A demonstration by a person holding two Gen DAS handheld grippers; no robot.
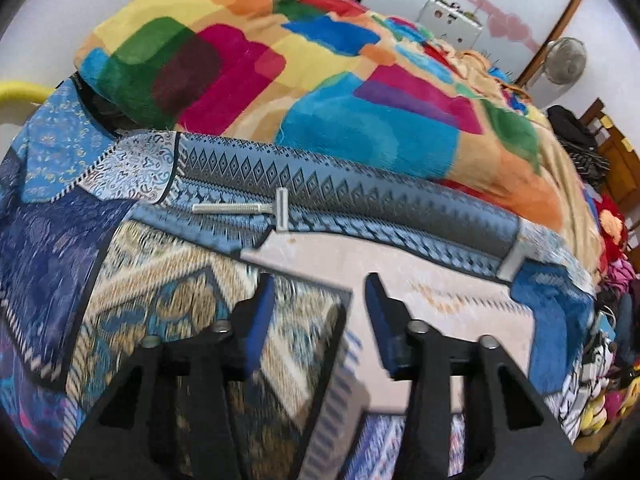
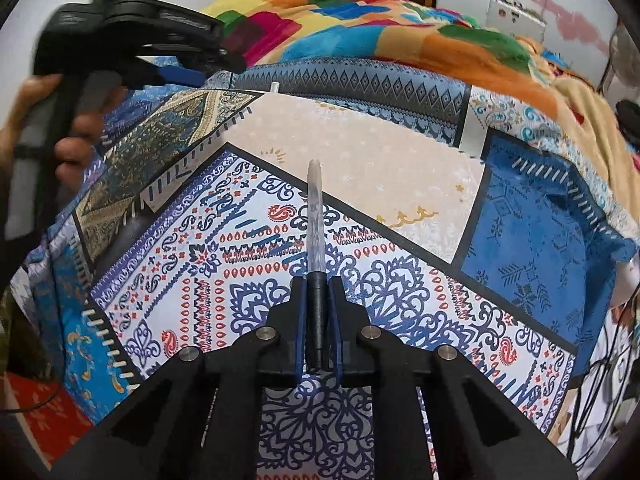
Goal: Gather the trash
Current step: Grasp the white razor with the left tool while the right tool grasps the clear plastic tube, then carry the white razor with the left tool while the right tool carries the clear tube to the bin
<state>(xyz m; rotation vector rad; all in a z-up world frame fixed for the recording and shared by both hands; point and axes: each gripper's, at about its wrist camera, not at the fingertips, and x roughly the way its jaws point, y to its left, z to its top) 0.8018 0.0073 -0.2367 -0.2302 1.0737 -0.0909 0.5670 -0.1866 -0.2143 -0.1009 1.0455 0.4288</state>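
A silver disposable razor lies on the patterned bedsheet, just beyond my left gripper. The left gripper is open and empty, its blue-padded jaws apart, a short way in front of the razor. In the right wrist view, my right gripper is shut on a pen with a black grip and a clear barrel that points forward over the sheet. The left gripper shows at the upper left of that view, held by a hand. The razor head peeks out beyond it.
A colourful fleece blanket is heaped on the bed behind the razor. A standing fan and a wooden chair with clothes are at the right. Clutter and cables lie by the bed's right side.
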